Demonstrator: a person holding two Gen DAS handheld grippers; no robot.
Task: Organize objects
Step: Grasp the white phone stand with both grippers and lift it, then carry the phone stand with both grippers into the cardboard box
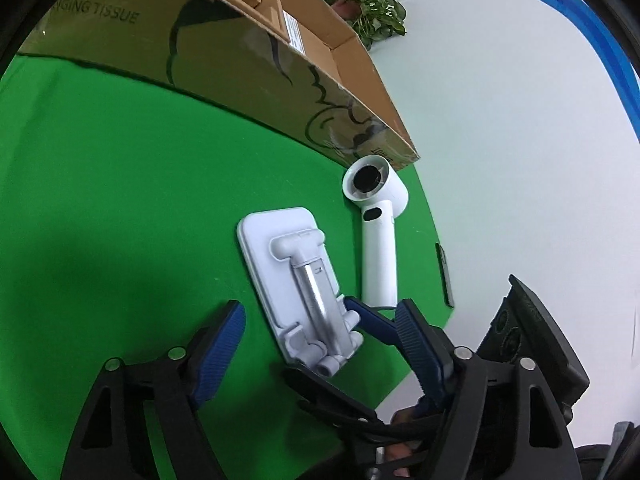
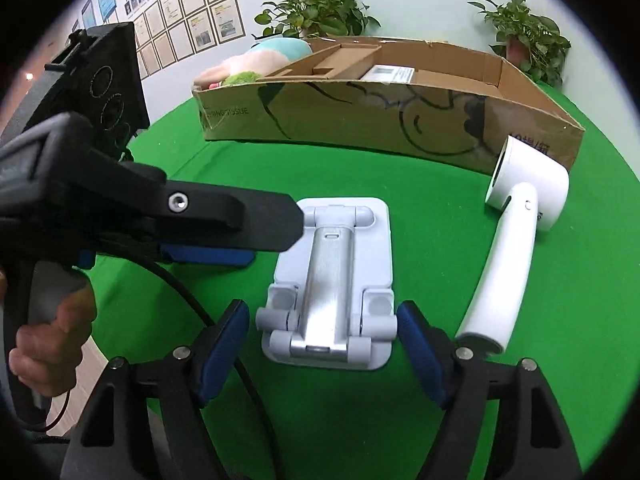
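Note:
A white folding phone stand (image 1: 280, 264) (image 2: 336, 264) with a silver arm lies flat on the green cloth. My right gripper (image 2: 320, 328) is open, its blue pads on either side of the stand's near hinge end, close to it but not pressing. My left gripper (image 1: 320, 324) is also open and spans the same end more widely. One blue finger (image 1: 372, 316) of the right gripper lies inside that span. In the right wrist view the left gripper's black finger (image 2: 240, 220) reaches in from the left to the stand's far corner. A white handheld fan (image 1: 378, 248) (image 2: 504, 264) lies just right of the stand.
A long open cardboard box (image 1: 240, 60) (image 2: 400, 120) runs along the back of the cloth, holding smaller cartons and a plush toy (image 2: 272, 56). A dark phone (image 1: 445, 276) lies at the cloth's right edge. Potted plants (image 2: 316, 12) stand behind the box. A hand (image 2: 44, 344) holds the left gripper's handle.

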